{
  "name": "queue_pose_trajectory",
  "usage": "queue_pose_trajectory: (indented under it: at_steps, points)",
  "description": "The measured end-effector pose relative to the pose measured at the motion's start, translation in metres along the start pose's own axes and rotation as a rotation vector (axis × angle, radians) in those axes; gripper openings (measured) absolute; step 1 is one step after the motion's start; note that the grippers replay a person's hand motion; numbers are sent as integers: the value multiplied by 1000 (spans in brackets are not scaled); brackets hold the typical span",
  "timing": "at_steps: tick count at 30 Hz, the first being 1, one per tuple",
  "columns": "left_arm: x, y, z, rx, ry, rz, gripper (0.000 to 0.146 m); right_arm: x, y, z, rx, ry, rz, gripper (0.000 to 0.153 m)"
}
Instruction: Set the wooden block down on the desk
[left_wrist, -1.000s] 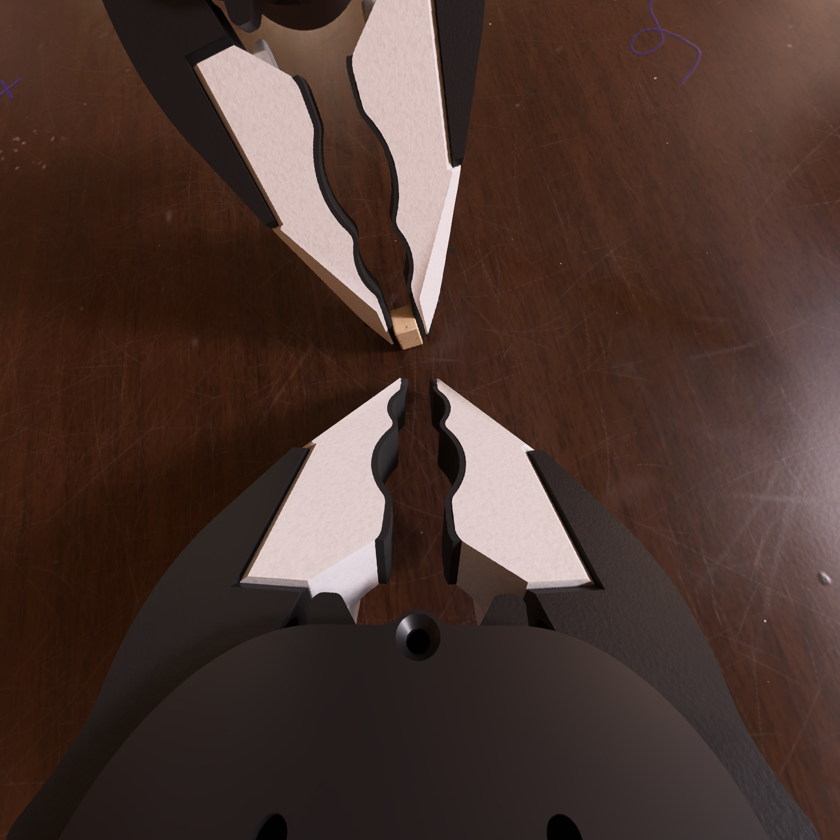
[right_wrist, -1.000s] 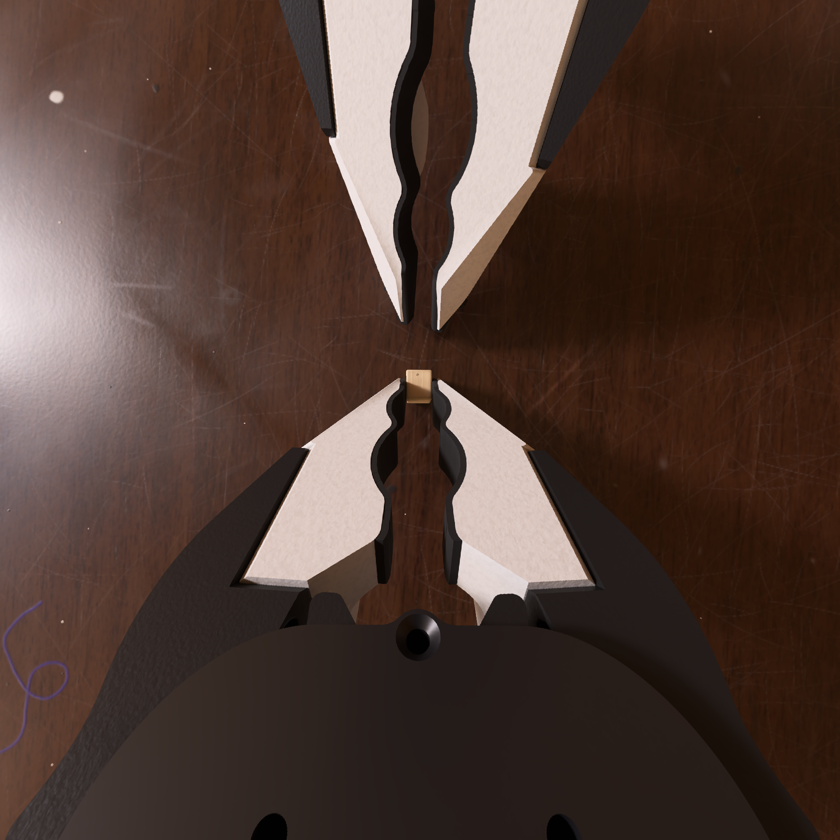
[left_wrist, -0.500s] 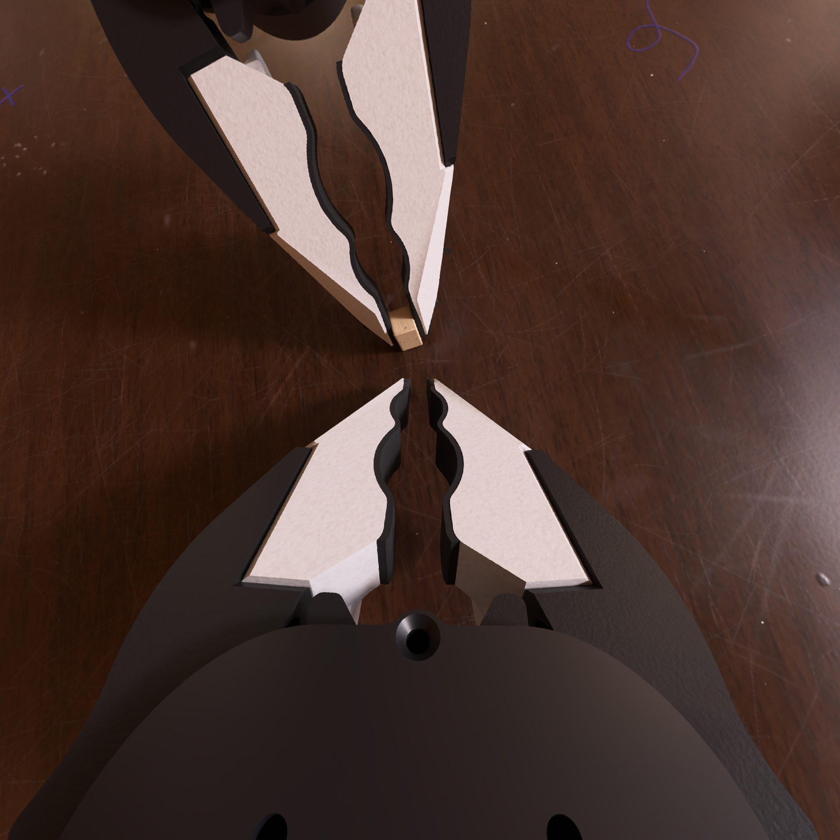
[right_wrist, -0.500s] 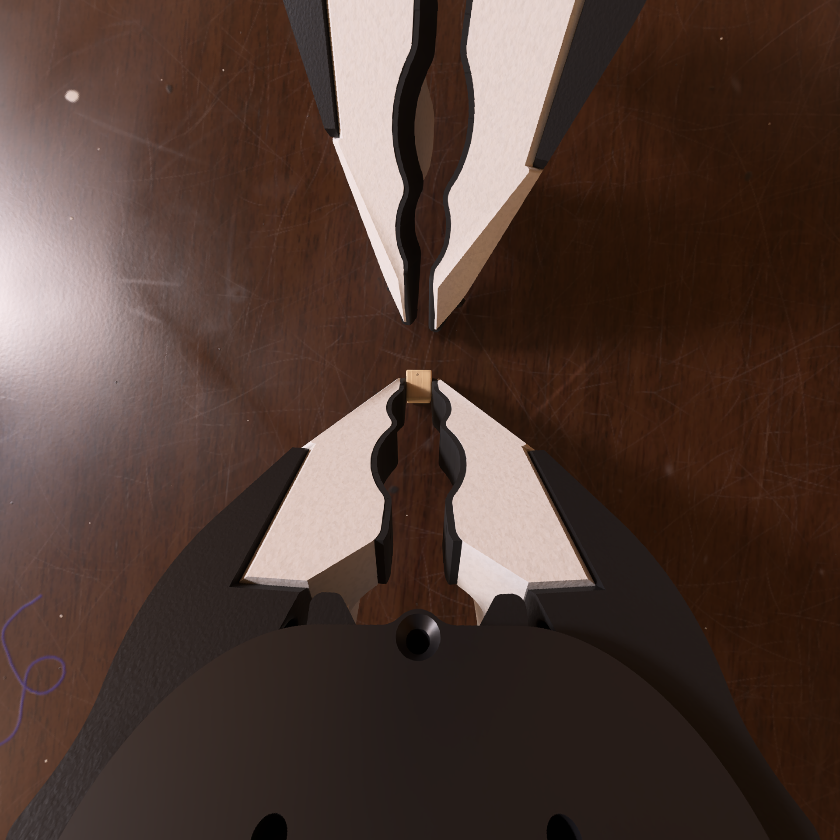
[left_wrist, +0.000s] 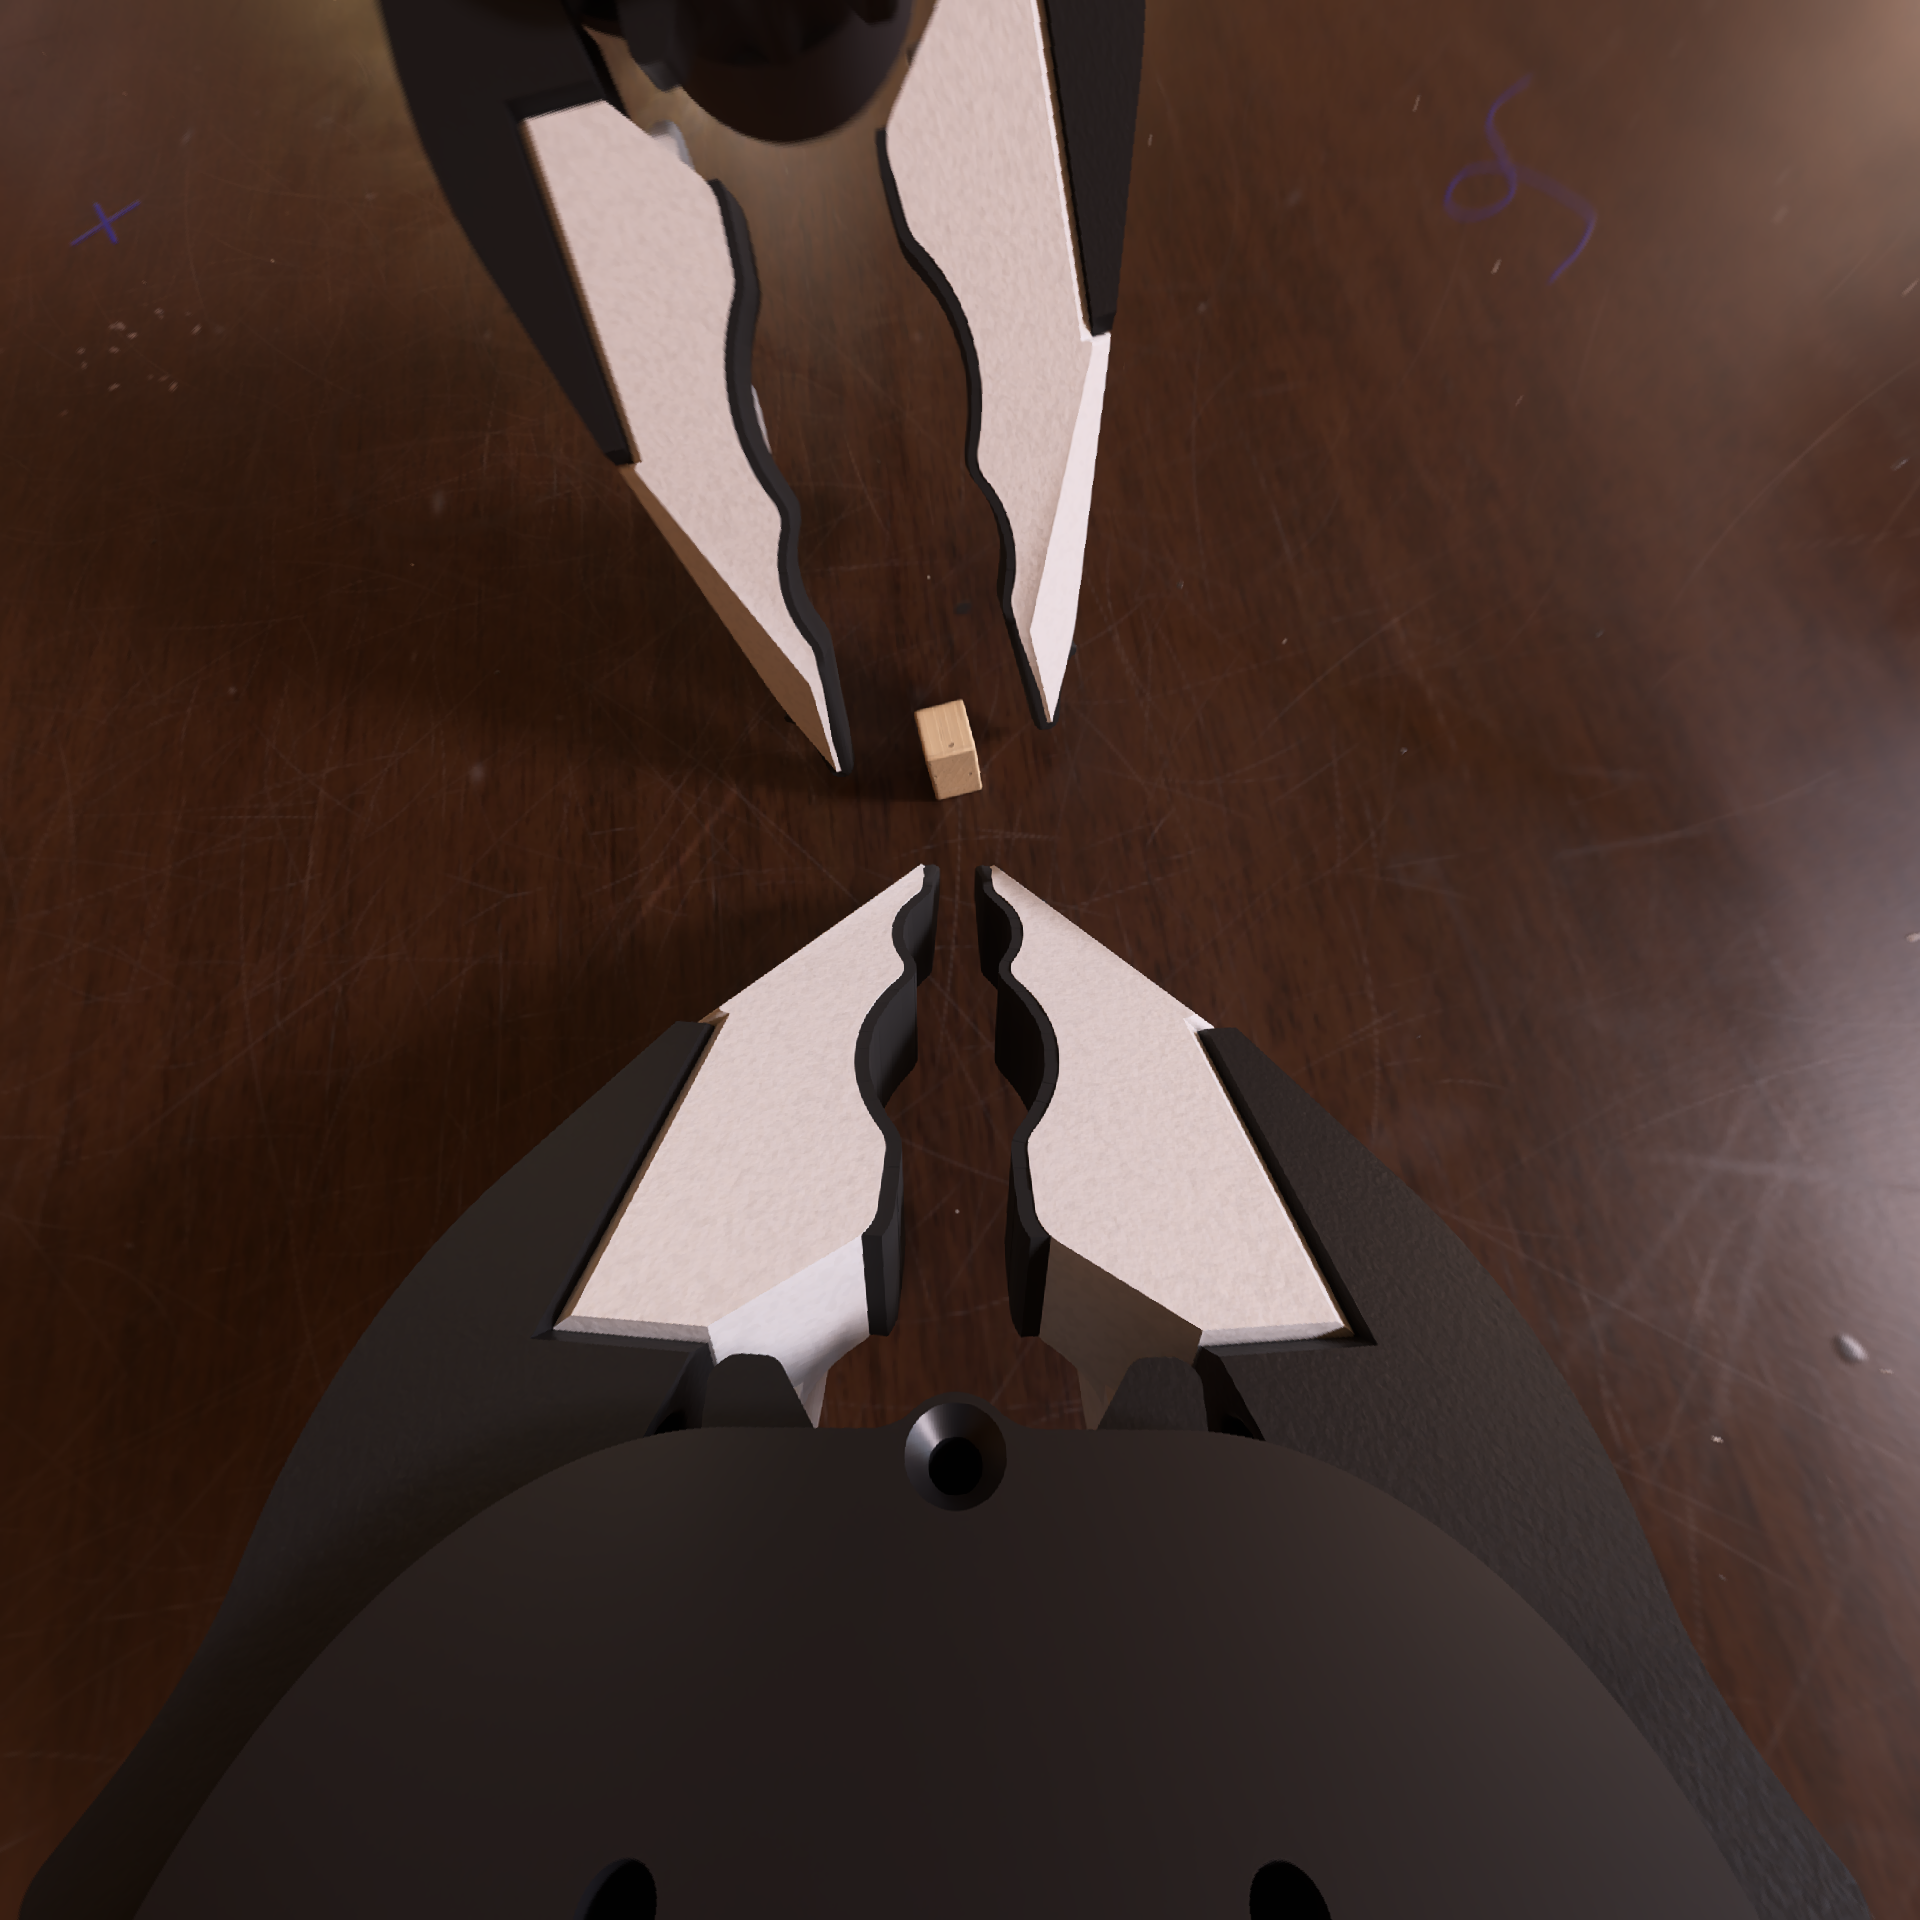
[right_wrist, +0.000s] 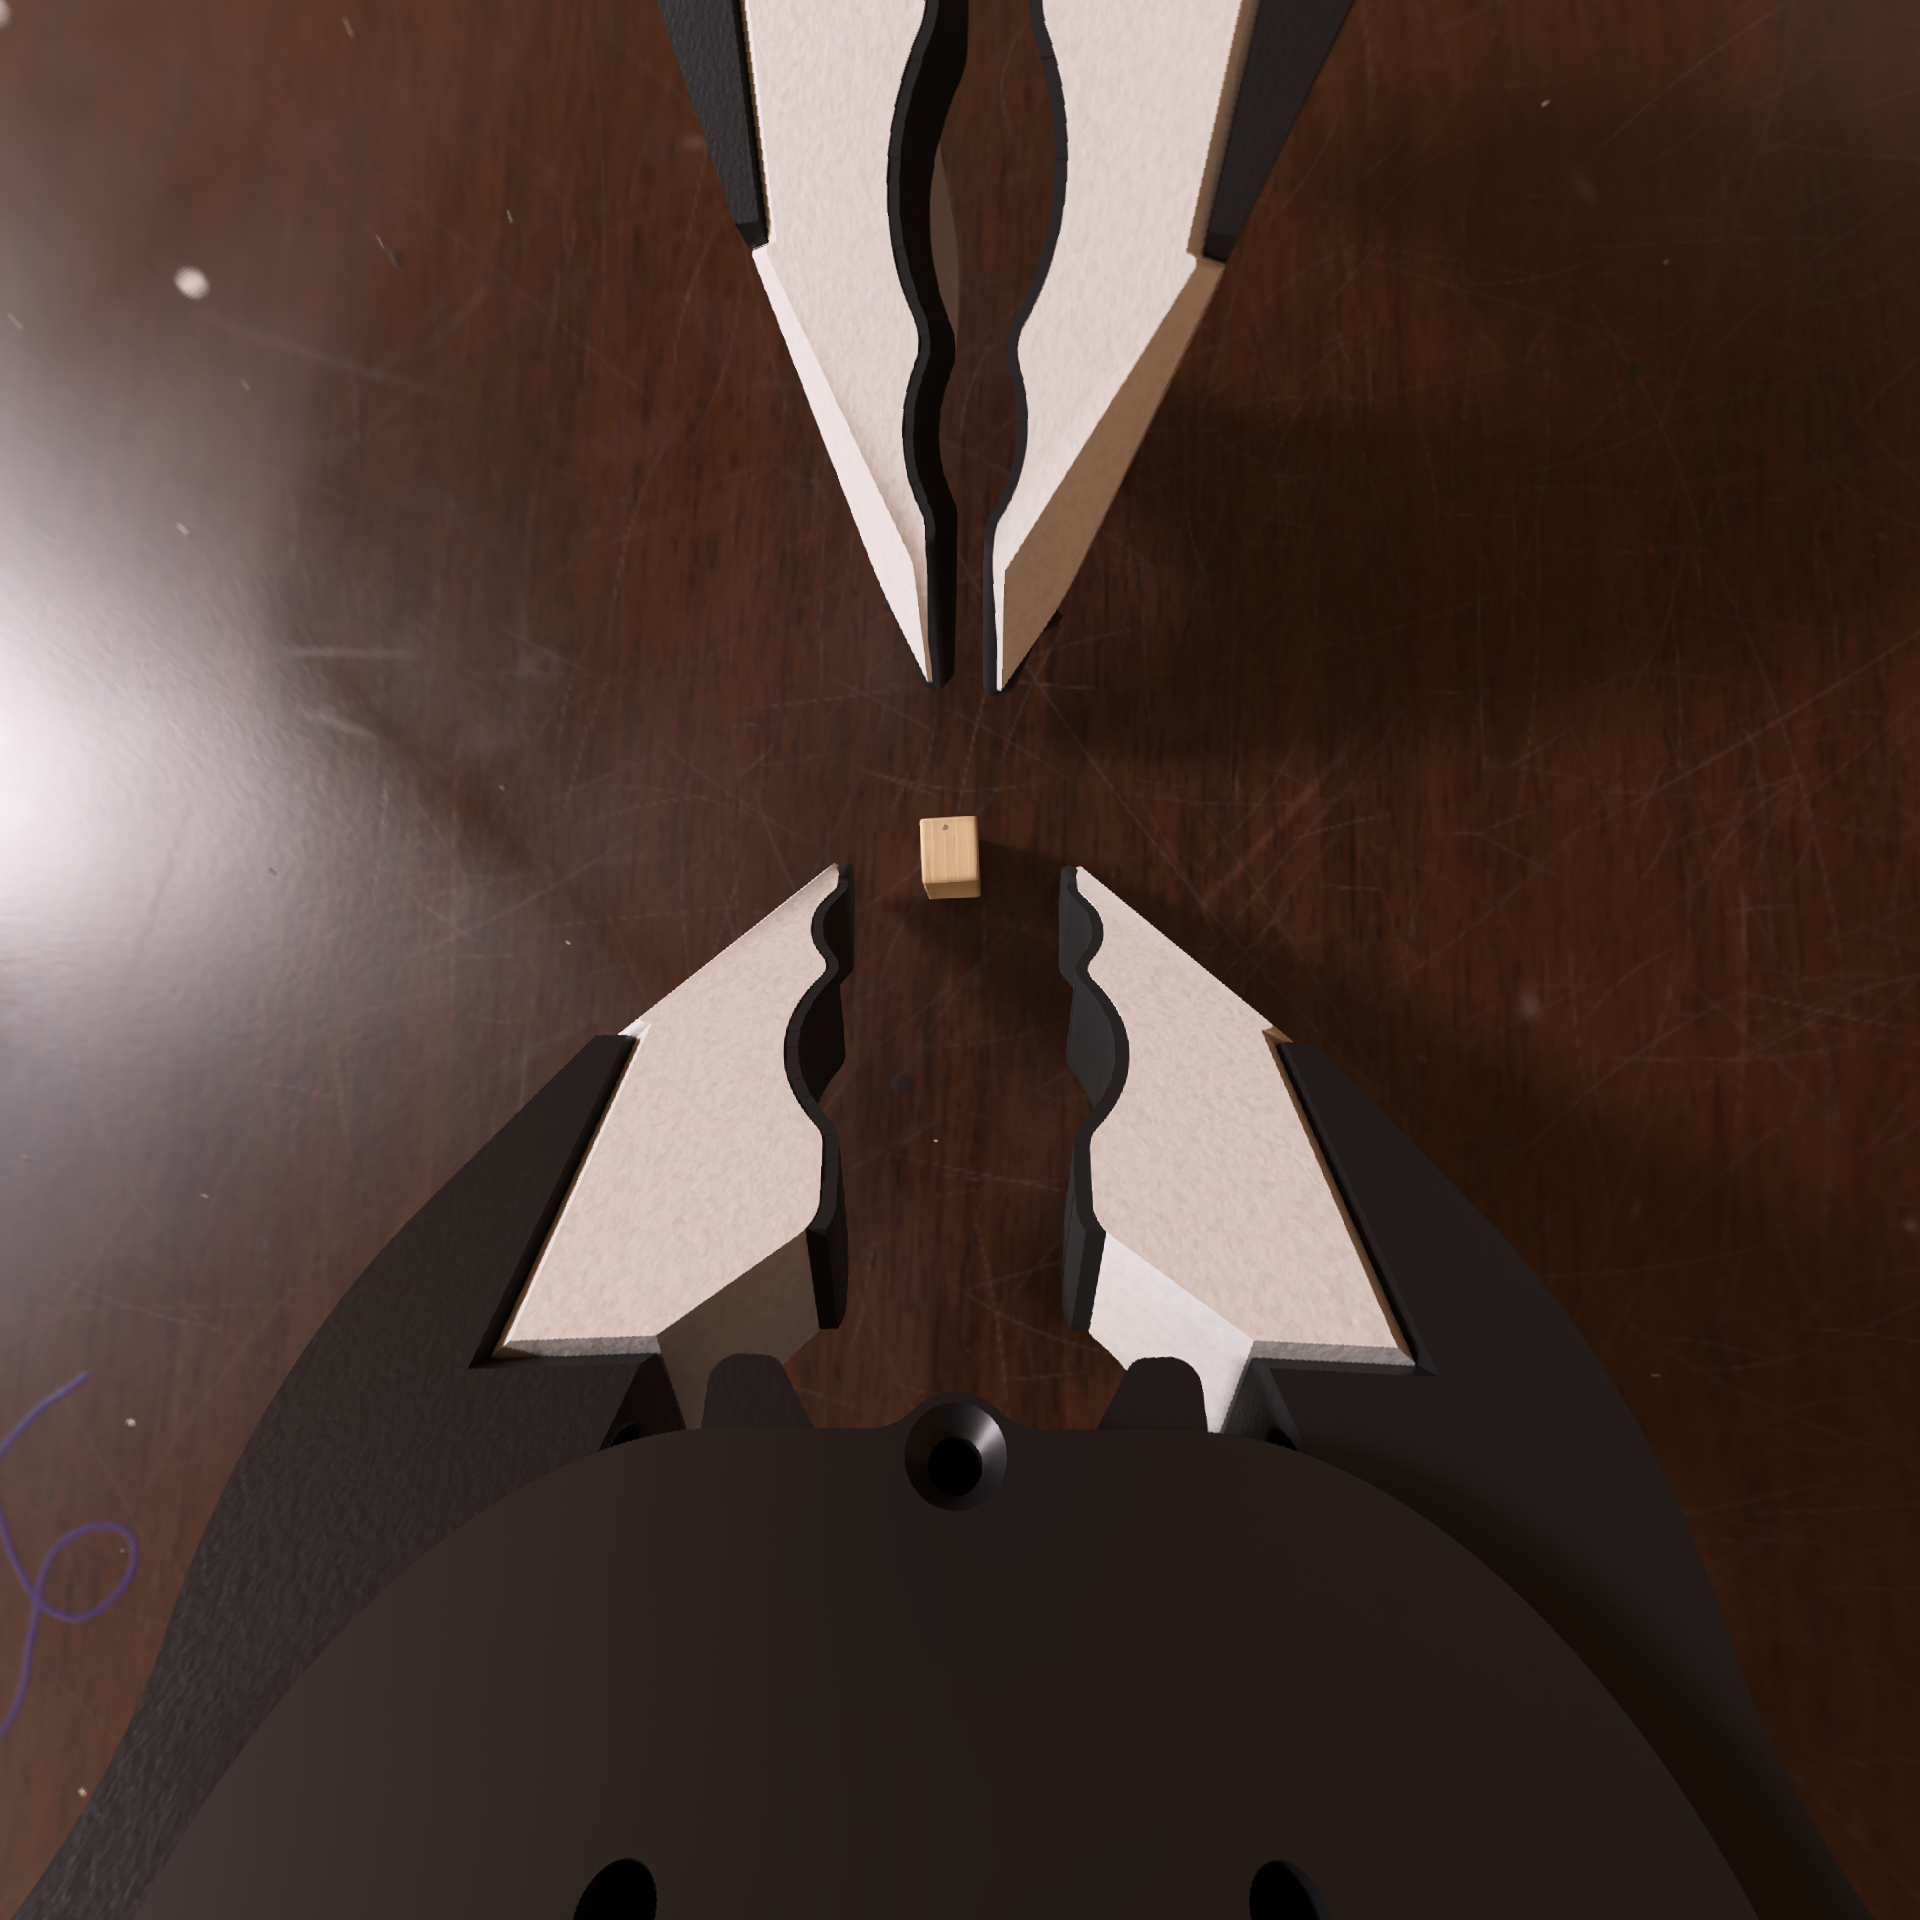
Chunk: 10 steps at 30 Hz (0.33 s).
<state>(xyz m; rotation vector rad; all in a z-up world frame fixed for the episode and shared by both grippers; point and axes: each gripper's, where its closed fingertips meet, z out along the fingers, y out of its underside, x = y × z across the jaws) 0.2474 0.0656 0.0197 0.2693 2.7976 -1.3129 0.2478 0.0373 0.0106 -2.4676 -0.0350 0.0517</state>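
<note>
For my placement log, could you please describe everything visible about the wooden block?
The wooden block is a small, pale tan cube with faint grain and a tiny dark speck near one edge of its top face. It sits flat and upright on the dark, scratched desk, casting a short shadow. It lies near the tips of the right gripper, whose fingers are spread wide and clear of it. Nothing but the desk touches it; the left gripper is short of it.

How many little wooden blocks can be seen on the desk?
1. The wooden block sits on the dark desk, between the open right gripper and the nearly closed left gripper, touching neither. None seem hidden, though the gripper bodies cover part of the desk.
</note>
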Motion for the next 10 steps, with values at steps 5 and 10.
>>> queue_pose_trajectory:
  at_steps: [5,10]
  points:
    - [1,-17,-16,165,84,-137,6,0,-12,-11,167,-37,98,40]
    - [-2,-30,-28,294,150,-246,6,-1,-26,-22,279,-51,126,39]
